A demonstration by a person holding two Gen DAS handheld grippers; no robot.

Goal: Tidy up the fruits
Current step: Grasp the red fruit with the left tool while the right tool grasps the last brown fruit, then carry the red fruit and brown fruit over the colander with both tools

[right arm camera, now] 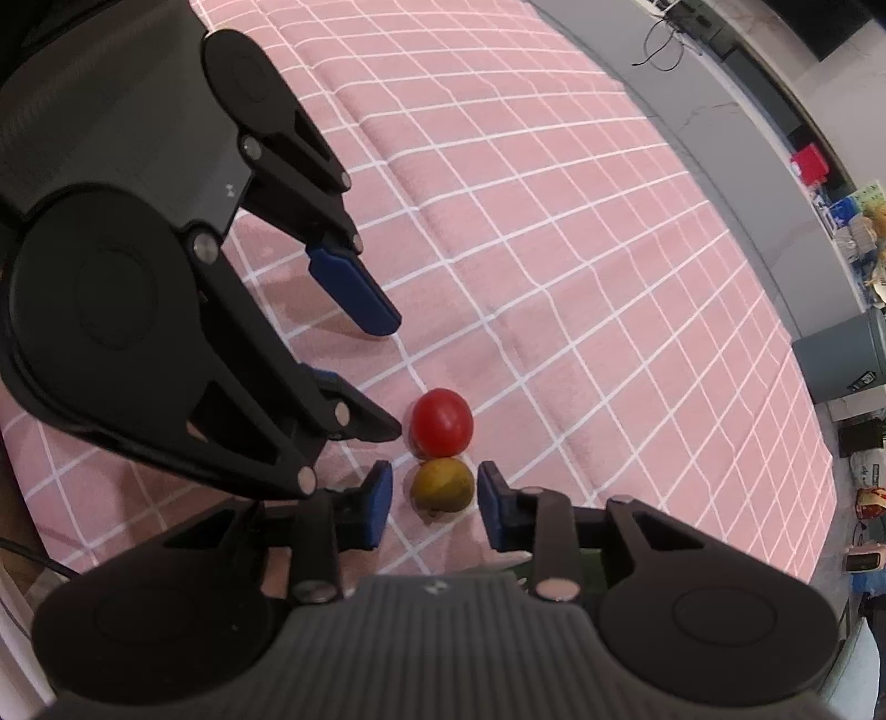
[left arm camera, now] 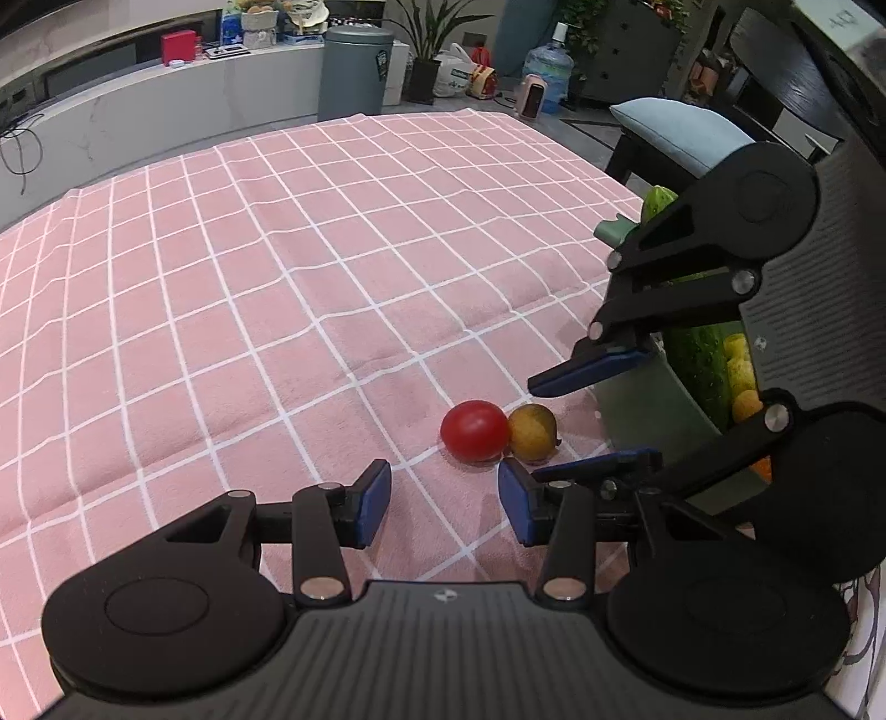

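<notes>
No word, brand or number can be read anywhere; the dark label on the grey bin far beyond the tongs is blurred past reading; print on the white bag and the boxes beside it is too small.

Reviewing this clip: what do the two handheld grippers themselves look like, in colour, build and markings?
Both look alike. The left gripper and right gripper each have a grey ribbed body with a small round emblem, black round side housings, black linkage bars joined by silver pivot pins, and jaws faced with blue pads. No sleeve or hand shows. A thin dark cable runs at the right view's left edge.
</notes>
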